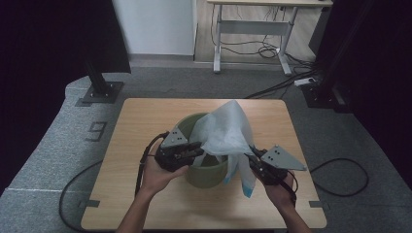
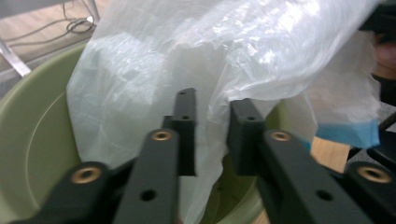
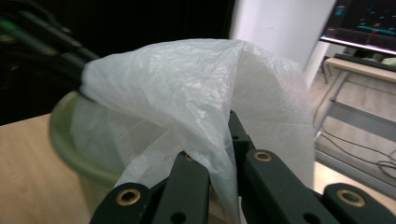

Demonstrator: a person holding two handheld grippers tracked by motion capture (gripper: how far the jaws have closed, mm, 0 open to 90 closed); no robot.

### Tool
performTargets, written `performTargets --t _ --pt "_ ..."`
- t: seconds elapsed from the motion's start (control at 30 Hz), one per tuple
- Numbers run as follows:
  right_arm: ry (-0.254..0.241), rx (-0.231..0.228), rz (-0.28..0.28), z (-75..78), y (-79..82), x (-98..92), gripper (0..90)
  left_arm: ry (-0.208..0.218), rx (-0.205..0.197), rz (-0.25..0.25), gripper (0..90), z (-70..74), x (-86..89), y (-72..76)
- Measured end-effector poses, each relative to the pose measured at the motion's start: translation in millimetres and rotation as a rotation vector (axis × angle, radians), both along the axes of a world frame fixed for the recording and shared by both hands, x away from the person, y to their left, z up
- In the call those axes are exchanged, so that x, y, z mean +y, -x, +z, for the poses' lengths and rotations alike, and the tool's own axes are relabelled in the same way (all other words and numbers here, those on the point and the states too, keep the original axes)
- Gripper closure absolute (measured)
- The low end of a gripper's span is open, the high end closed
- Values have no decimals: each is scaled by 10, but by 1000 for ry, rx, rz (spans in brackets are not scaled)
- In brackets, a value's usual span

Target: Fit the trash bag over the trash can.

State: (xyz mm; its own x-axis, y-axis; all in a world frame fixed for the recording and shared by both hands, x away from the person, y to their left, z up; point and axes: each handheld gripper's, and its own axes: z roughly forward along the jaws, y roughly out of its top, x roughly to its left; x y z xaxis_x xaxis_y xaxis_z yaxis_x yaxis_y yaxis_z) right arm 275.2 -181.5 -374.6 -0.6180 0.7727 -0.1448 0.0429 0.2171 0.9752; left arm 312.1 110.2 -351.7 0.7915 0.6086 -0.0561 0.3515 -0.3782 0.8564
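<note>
A person sat at a wooden table (image 1: 145, 194), forearms entering from the near edge, a two-jaw gripper in each hand. The work in hand looked like lining a green bin (image 1: 206, 170) with a white plastic bag (image 1: 226, 131).

Nearest, the right gripper (image 1: 256, 156) was clenched on a fold of the bag at the bin's right side; in the right gripper view the film bunched tightly between its black jaws. A tail of the bag with a blue edge (image 1: 247, 190) hung outside the bin, down towards the tabletop.

The left gripper (image 1: 198, 148) sat at the bin's left rim. In the left gripper view its jaws stood slightly apart, with bag film in the gap between them but not pinched, so it was released, holding nothing.

Further off, the bag rose in a loose peak above the bin, mostly outside rather than down in it. Beyond the table lay grey carpet, cables and a desk frame (image 1: 252, 29).

The risks, as a judgement: with one grip only, the bag could sag or slide off the rim. If the left jaws closed on too thin a fold, the slippery film might slip free or tear. A hard pull from the right could tip the light bin.
</note>
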Motion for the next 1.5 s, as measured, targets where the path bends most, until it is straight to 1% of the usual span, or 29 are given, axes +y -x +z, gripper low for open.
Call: performTargets --t 0.03,0.17,0.2,0.23,0.3,0.33,0.37,0.43,0.47,0.5,0.53,0.57,0.6,0.63,0.67,0.7,0.77,0.83,0.87,0.9,1.0,1.1,1.13,1.17,1.23,1.33,1.43,1.5 --pt "0 2 12 -15 9 4 868 5 9 4 797 -6 20 -13" --pt "6 19 65 -76 52 20 732 22 30 16 872 -39 105 -50" --pt "-4 23 93 -98 82 15 672 24 33 23 892 -47 122 -59" --pt "-4 23 93 -98 82 15 672 25 35 30 892 -55 136 -67" --pt "-16 26 115 -104 124 -6 599 30 40 40 898 -70 159 -86" --pt "-32 23 136 -103 190 -50 559 28 43 50 900 -75 169 -97" --pt "-32 23 136 -103 190 -50 559 27 46 60 900 -79 179 -110" --pt "-42 19 156 -107 276 -104 531 27 54 84 900 -84 202 -134" --pt "-48 18 165 -107 356 -162 502 25 57 94 900 -85 218 -145" --pt "-48 18 165 -107 356 -162 502 28 62 102 900 -87 236 -156" --pt "-77 30 177 -98 408 -244 478 32 67 114 900 -90 255 -164" --pt "-77 30 177 -98 408 -244 478 30 72 124 900 -92 275 -173" --pt "-95 33 176 -88 425 -289 471 30 76 132 900 -93 296 -181" --pt "-118 36 163 -67 438 -375 468 34 81 139 900 -94 315 -187" --pt "-128 42 156 -61 434 -415 472 35 84 144 900 -94 335 -191" --pt "-128 42 156 -61 434 -415 472 37 86 147 900 -92 355 -195" --pt "-129 50 136 -63 415 -477 473 42 89 157 900 -90 395 -203" --pt "-129 60 117 -85 385 -525 473 43 92 171 900 -87 441 -214" --pt "-124 71 96 -124 345 -563 472 47 97 178 899 -87 466 -223" --pt "-124 71 96 -124 345 -563 472 50 101 185 899 -88 491 -234" --pt "-113 100 59 -209 251 -602 467 70 115 193 899 -98 548 -253" --pt "-110 131 37 -308 157 -608 460 75 123 202 898 -116 589 -268" --pt "-107 150 27 -383 97 -592 449 77 127 207 897 -123 605 -277" --pt "-107 150 27 -383 97 -592 449 78 131 213 897 -129 623 -289" --pt "-104 171 19 -465 34 -571 435 79 138 225 896 -140 668 -314" --pt "-115 198 17 -590 -27 -547 423 87 151 244 894 -149 744 -362" --pt "-120 210 17 -685 -58 -544 413 97 164 262 891 -147 827 -411" --pt "-124 215 18 -725 -83 -555 401 103 165 271 889 -145 884 -437"
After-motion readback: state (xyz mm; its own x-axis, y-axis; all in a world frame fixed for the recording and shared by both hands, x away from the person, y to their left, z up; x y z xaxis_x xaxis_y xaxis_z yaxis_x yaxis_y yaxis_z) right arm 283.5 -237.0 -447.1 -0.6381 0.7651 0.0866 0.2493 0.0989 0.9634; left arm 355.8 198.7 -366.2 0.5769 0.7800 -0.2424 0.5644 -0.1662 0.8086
